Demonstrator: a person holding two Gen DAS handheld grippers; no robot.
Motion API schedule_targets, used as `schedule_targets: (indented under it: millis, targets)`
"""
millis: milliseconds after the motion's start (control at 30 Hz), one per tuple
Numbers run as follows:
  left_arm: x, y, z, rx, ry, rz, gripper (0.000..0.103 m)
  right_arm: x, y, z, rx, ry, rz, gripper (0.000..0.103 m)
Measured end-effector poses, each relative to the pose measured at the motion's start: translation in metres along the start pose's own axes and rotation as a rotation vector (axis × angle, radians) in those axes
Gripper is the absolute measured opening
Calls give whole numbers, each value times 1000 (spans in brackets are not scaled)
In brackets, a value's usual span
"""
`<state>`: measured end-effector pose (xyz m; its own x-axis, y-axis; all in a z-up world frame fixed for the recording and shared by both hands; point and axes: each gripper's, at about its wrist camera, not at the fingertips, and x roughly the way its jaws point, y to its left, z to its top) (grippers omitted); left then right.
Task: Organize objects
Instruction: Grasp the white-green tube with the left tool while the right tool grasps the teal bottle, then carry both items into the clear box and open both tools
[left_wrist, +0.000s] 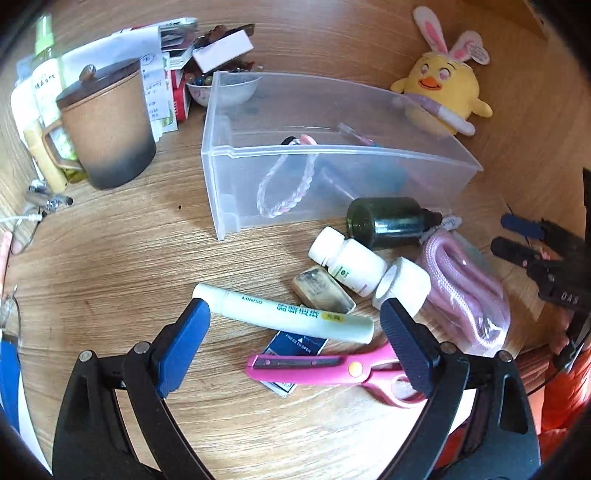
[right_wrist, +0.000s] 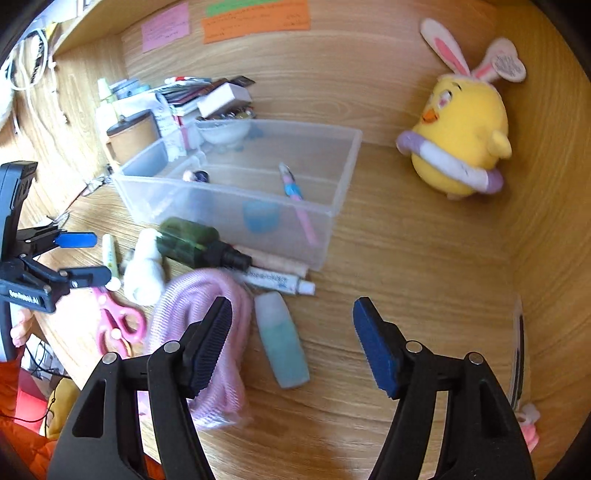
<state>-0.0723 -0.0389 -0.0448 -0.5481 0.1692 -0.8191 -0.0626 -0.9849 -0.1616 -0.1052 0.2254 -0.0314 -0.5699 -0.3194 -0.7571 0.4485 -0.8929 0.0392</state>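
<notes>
Reading "MINISO": white tube (left_wrist: 282, 314) between open jaws.

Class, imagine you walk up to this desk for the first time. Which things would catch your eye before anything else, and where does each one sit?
Most likely the bright yellow plush chick with pink rabbit ears, standing by the wooden back wall on the far right. Next, the clear plastic storage bin in the middle of the desk. In front of it lies a clutter including hot-pink scissors and a white tube with green lettering, between the open left gripper's blue pads.
</notes>
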Motion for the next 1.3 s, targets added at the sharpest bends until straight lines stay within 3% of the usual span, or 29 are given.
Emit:
schedule_targets:
  millis: [133, 233, 300, 400, 700, 800, 933, 1033, 1300]
  targets:
    - [6, 0, -1, -40, -17, 58, 93, 12, -14, -8, 44, 32, 12, 65]
    - [10, 2, -8, -46, -7, 92, 79, 19, -17, -12, 46, 52, 26, 65]
    - [9, 8, -13, -69, 3, 85, 77, 23, -17, -13, 35, 61, 32, 63]
    - [3, 19, -20, -105, -5, 97, 74, 28, -14, -12, 15, 71, 53, 57]
    - [-1, 34, -22, -113, -17, 130, 54, 34, 1, -8, -56, 67, 50, 32]
    - [2, 35, -17, -99, -21, 131, 41, 33, 2, -8, -53, 62, 46, 23]
    - [4, 41, -13, -84, -22, 132, 16, 31, 1, -11, -43, 56, 49, 23]
    - [4, 47, -12, -97, -22, 115, 15, 29, -2, -13, -25, 52, 49, 23]
    - [-7, 55, -24, -118, -52, 155, 15, 14, -13, -15, 35, 13, 33, 23]
